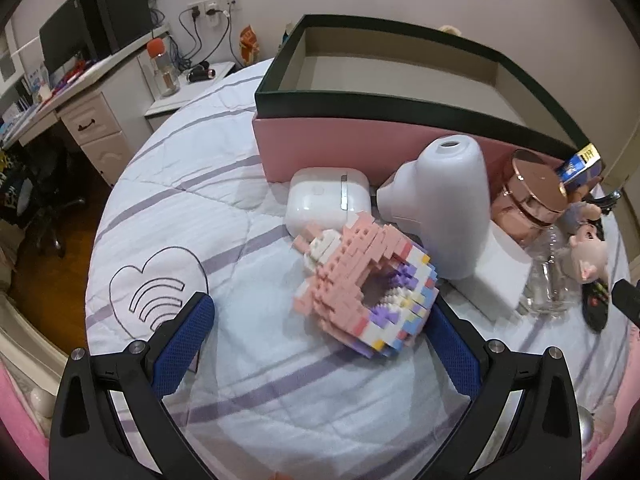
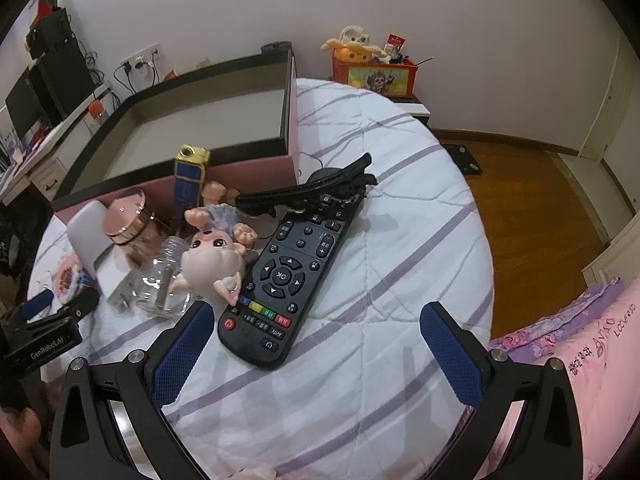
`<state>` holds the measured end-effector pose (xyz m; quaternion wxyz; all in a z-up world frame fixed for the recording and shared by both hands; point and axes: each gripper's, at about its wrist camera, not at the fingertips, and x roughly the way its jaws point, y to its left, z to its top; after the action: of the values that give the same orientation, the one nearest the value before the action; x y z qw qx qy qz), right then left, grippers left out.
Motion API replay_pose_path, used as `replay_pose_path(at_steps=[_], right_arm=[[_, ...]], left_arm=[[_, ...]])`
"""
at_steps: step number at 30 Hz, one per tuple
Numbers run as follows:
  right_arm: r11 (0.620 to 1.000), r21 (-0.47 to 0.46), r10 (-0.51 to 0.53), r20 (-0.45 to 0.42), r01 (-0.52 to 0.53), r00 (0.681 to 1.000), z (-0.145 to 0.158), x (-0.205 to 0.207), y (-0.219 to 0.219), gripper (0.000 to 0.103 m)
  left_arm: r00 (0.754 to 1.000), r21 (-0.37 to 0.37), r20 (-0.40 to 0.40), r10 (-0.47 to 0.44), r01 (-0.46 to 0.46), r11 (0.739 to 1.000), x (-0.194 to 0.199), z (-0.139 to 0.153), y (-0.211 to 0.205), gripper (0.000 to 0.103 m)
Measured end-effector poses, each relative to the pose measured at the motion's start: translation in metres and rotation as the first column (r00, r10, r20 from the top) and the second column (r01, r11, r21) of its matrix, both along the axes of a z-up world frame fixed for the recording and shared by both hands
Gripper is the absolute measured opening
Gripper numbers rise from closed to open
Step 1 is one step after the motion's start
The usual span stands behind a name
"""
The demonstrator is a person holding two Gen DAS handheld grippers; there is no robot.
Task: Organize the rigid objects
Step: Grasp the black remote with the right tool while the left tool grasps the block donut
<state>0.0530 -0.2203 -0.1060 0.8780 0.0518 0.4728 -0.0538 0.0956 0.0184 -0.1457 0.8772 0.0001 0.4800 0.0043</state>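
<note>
On the bed, a white quilt (image 1: pixel 248 240) with pale purple stripes and stitched seams carries a huddle of hard objects in front of a large open box (image 1: pixel 400 92) with pink outer walls, a dark green rim and a plain beige cardboard interior. The left tongs (image 1: pixel 320 332) stand wide apart, their blue mesh-textured pads holding nothing, with a knobbly building-block model (image 1: pixel 360 280) in pink, white and lilac lying between and just beyond the tips. Behind it sit a glossy white rounded case (image 1: pixel 326 200) and a smooth matte white bottle-shaped object (image 1: pixel 444 208) leaning against the box wall, beside a jar with a shiny rose-gold lid (image 1: pixel 532 196). The right tongs (image 2: pixel 316 340) are likewise spread wide and empty above the striped quilt, with a black remote control (image 2: pixel 292 276), rubber-buttoned and slab-shaped, lying just ahead of the left pad. A glossy pink-eared figurine (image 2: pixel 214 258) touches the remote's edge; a clear plastic jar (image 2: pixel 164 280), a toothed black hair clip (image 2: pixel 312 192) and an upright blue-and-gold carton (image 2: pixel 190 176) lie near.
</note>
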Motion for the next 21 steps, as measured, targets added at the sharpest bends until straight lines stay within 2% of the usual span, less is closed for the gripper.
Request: replay_pose_path(at_steps=[7, 12, 17, 20, 21], right_arm=[[1.000, 0.007, 0.025, -0.037, -0.025, 0.999, -0.019, 0.015, 0.005, 0.100], [0.997, 0.021, 0.069, -0.033, -0.068, 0.997, -0.019, 0.016, 0.008, 0.085], [0.998, 0.036, 0.061, -0.040, -0.060, 0.997, -0.017, 0.016, 0.011, 0.083], [0.997, 0.007, 0.080, -0.049, -0.079, 0.996, -0.023, 0.021, 0.016, 0.082], [0.996, -0.018, 0.088, -0.047, -0.089, 0.995, -0.026, 0.022, 0.019, 0.078]], left_arm=[[1.000, -0.012, 0.027, -0.002, 0.002, 1.000, 0.007, -0.002, 0.002, 0.103], [0.999, -0.022, 0.034, -0.015, 0.016, 1.000, 0.008, -0.002, 0.005, 0.102], [0.999, -0.012, 0.031, -0.016, 0.016, 1.000, 0.008, -0.002, 0.002, 0.102], [0.999, -0.004, 0.029, -0.015, 0.015, 1.000, 0.009, -0.002, 0.000, 0.103], [0.999, -0.002, 0.028, -0.018, 0.018, 1.000, 0.009, -0.002, 0.000, 0.103]])
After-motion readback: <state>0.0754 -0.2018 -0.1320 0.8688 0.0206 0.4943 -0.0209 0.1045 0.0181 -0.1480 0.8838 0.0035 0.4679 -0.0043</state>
